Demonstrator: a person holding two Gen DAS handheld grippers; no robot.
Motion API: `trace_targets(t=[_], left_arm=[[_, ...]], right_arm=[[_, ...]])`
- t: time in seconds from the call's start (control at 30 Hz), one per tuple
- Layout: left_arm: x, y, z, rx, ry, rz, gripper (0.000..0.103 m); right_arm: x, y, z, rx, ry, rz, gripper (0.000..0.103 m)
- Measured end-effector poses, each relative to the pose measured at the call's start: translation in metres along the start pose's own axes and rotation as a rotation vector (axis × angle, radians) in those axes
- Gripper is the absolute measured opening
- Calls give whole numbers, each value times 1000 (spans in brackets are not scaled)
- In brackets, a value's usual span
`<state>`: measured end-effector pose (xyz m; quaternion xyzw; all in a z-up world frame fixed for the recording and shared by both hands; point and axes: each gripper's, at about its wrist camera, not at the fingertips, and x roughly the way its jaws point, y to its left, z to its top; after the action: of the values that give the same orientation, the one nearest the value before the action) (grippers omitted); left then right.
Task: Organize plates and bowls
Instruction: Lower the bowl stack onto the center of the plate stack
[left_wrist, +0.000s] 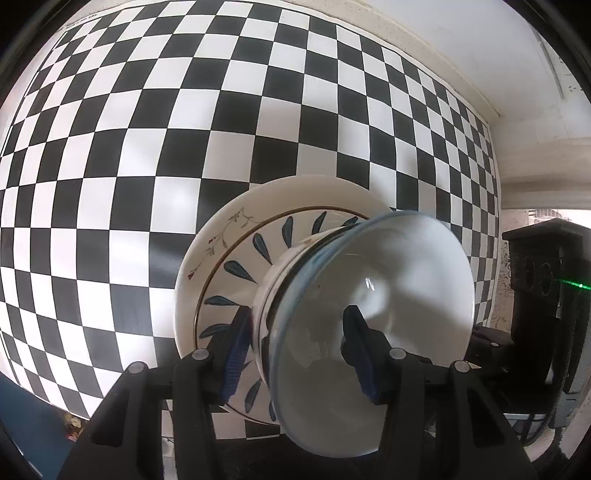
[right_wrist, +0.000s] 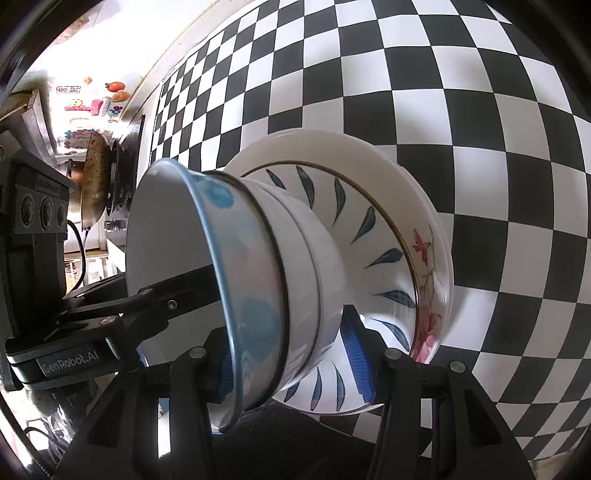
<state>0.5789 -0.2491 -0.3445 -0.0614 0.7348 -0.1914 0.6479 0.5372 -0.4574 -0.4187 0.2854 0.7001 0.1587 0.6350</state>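
Left wrist view: my left gripper (left_wrist: 295, 354) clamps the nested bowls' (left_wrist: 332, 314) walls; my right gripper (right_wrist: 291, 365) clamps them opposite. Bowls sit stacked on 2 plates (right_wrist: 424, 206), seemingly over the checkered table (left_wrist: 184, 129). Stacking looks done; set-down remains.

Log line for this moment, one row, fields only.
stage: stack carry | left gripper: shut on bowl stack | right gripper: shut on bowl stack | under stack: floral plate | below: checkered surface

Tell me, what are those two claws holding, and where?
Both clamp the nested bowls at opposite rims: left claw and right claw, over the plates.
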Motion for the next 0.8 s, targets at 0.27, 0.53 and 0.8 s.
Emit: trace_targets(t=[0.27,0.53,0.8], left_arm=[[1,4,-3,-10,6,-5,48],[-1,0,-6,-11,-2,33,48],[-23,-10,-13,14,-77,141,48]], right_arm=[[1,5,1,-9,2,-25,52],[1,17,0,-34,-9,-82,51],[-13,37,-2,-60,-49,-166,51]])
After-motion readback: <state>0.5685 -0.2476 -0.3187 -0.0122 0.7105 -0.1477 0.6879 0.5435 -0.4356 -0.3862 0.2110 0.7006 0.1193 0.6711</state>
